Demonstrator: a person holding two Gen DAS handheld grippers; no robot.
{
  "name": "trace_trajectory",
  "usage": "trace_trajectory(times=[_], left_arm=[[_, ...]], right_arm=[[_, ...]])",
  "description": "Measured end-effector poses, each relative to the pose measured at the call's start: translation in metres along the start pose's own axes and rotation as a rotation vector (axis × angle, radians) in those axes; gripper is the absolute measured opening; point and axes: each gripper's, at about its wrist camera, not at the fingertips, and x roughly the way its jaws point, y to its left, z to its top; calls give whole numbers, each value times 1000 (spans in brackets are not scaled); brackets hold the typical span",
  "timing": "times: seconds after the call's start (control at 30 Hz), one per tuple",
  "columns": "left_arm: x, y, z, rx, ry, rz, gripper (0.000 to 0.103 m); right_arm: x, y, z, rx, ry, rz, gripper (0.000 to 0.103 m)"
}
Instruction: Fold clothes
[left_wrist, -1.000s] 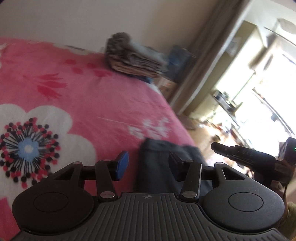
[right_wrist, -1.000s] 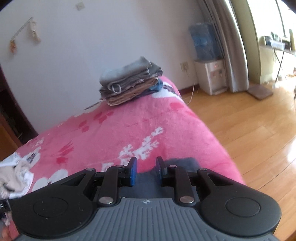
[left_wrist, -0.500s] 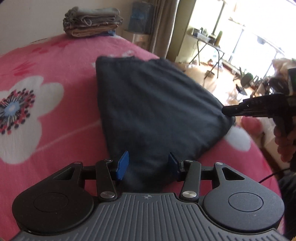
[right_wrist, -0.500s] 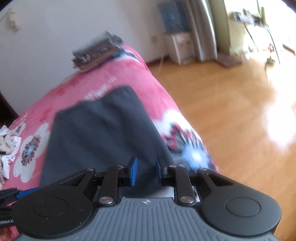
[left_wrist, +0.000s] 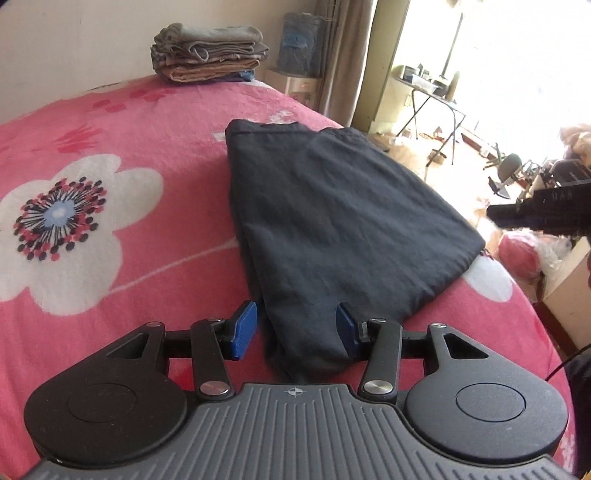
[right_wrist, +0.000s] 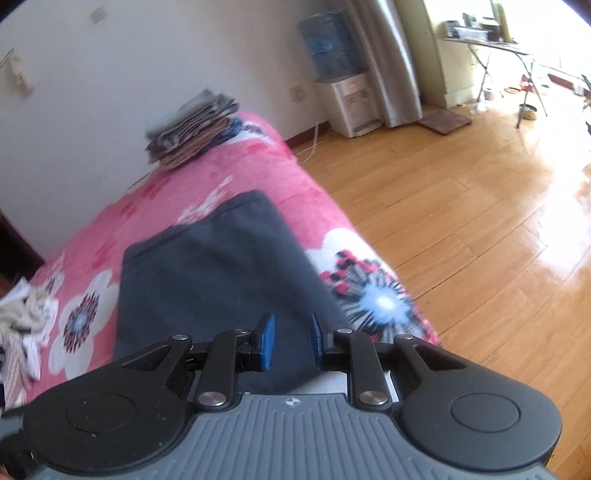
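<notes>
A dark grey folded garment (left_wrist: 332, 206) lies flat on the pink flowered bed cover (left_wrist: 110, 147). My left gripper (left_wrist: 295, 328) hovers open over its near corner; the cloth sits between the fingers and the left pad stands clear of it. In the right wrist view the same garment (right_wrist: 214, 266) stretches away from my right gripper (right_wrist: 291, 341), whose blue pads stand a narrow gap apart above its near right part, pinching nothing. The right gripper (left_wrist: 535, 214) also shows at the right edge of the left wrist view, beyond the garment's right corner.
A stack of folded clothes (left_wrist: 208, 53) sits at the far end of the bed by the wall. Crumpled light clothes (right_wrist: 26, 325) lie at the left. The bed's edge drops to a wooden floor (right_wrist: 461, 203) on the right, with a water dispenser (right_wrist: 347, 99) beyond.
Both grippers have drawn back from the garment's far end to its near end, so the whole garment now shows. The garment stayed in place. Neither jaw gap changed.
</notes>
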Motion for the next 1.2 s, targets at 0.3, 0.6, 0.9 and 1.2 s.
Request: trace_trajectory(times=[0.3,0.6,0.9,1.2], left_arm=[[-2,-19,5,41,2,2,57],[29,-30,9,2,92,-13,60],[43,-32,9,-16,146,-12,69],[50,-34,11,-45,191,61,101]], right_arm=[[11,44,-19,-135,40,24,23],[40,57,-31,-192,142,-5,23],[54,56,-37,-216,159,-28,23],[55,51,-37,-187,155,-15,24]])
